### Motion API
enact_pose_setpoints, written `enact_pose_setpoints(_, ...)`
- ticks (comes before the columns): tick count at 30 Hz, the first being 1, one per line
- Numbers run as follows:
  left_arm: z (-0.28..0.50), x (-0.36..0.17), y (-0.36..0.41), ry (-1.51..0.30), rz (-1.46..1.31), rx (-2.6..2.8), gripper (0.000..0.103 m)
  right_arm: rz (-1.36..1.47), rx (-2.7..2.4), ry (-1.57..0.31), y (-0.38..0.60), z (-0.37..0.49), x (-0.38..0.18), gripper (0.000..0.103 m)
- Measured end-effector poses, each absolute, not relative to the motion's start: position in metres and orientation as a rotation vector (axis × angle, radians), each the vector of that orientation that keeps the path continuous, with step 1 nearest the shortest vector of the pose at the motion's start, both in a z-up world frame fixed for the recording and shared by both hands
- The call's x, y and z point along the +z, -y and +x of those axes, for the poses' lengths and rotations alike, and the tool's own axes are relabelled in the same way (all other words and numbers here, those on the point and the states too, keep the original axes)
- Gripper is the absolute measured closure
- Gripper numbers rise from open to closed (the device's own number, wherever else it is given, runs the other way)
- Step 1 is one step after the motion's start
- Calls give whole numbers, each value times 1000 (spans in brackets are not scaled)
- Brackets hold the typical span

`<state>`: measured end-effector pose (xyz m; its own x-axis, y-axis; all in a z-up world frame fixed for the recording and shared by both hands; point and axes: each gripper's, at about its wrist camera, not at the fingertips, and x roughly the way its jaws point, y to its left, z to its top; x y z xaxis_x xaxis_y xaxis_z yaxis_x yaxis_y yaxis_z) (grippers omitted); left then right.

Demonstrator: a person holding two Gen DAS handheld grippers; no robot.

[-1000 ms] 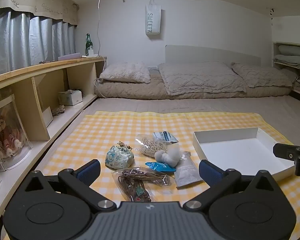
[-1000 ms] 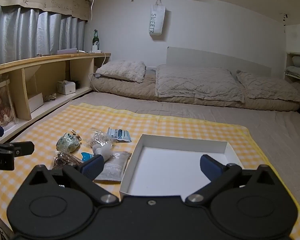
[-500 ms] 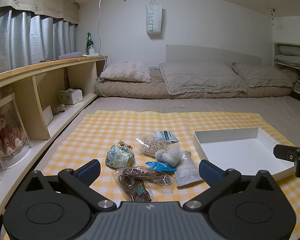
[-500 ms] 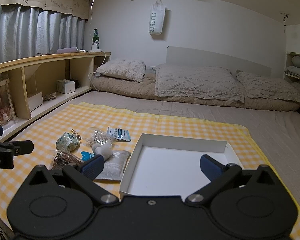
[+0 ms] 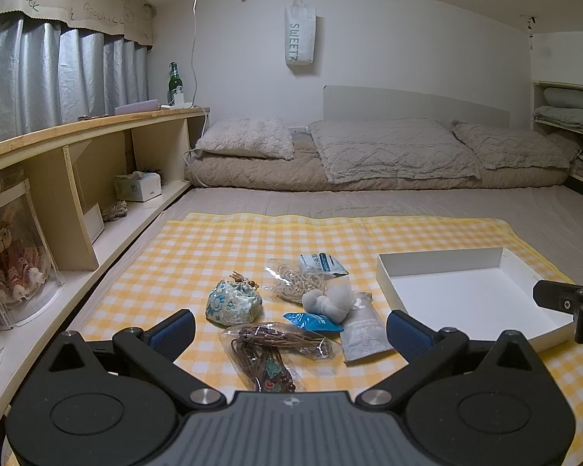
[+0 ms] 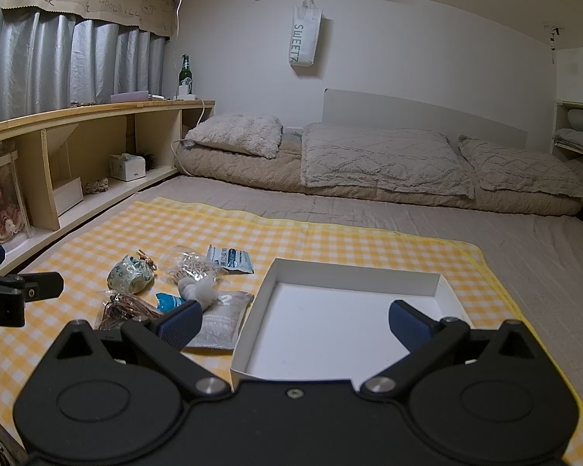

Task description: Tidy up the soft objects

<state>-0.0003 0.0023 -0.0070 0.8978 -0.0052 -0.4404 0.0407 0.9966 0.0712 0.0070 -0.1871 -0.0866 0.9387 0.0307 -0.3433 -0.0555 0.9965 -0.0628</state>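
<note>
Several soft items lie in a cluster on the yellow checked cloth: a floral drawstring pouch, a clear bag of brown cords, a clear bag of beige cord, a white knotted cloth, a grey packet and blue packets. An empty white tray sits to their right. My left gripper is open above the brown cord bag. My right gripper is open over the tray's near left part. The pouch also shows in the right wrist view.
A wooden shelf unit with a tissue box and a boxed doll runs along the left. A mattress with pillows lies at the back. Grey bedding surrounds the cloth.
</note>
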Motion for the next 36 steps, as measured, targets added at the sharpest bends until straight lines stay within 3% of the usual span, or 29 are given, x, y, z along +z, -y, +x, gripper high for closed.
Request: enact_pose_setpoints(36,-2,-8,-4,-460,77,-23,0,-74,44,-353,188,7,-87,0)
